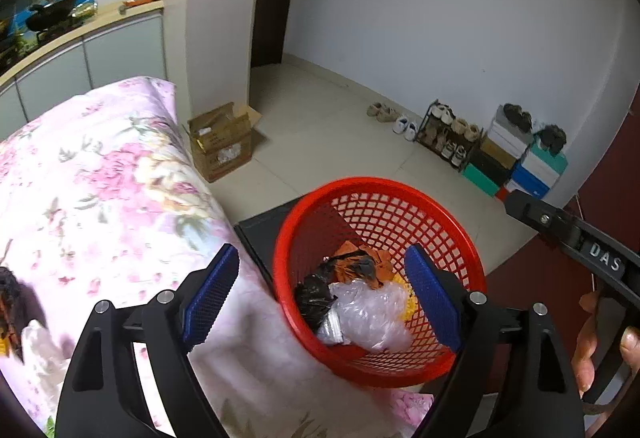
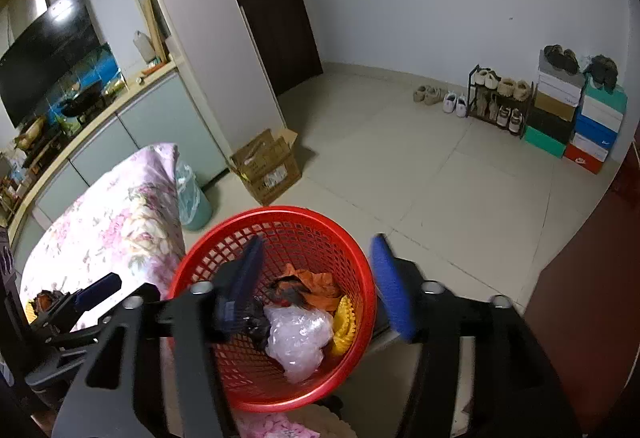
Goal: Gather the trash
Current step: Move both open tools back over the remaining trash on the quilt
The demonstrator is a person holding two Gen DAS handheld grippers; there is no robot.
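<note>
A red mesh basket (image 1: 288, 234) stands by the floral-covered bed and also shows in the right wrist view (image 2: 362, 270). It holds a clear plastic bag (image 1: 372, 314), a black bag (image 1: 312, 294), orange wrapping (image 1: 352, 254) and a yellow piece (image 2: 344, 326). My left gripper (image 1: 324, 298) is open and empty, above the basket's near left rim. My right gripper (image 2: 320, 282) is open and empty, spread over the basket. More trash (image 1: 10, 302) lies on the bed at the far left edge.
The pink floral bed cover (image 1: 100, 177) fills the left. An open cardboard box (image 1: 220, 145) and a lined teal bin (image 2: 192, 197) stand on the tile floor. A shoe rack (image 2: 500, 101) and stacked shoe boxes (image 2: 576, 117) line the far wall.
</note>
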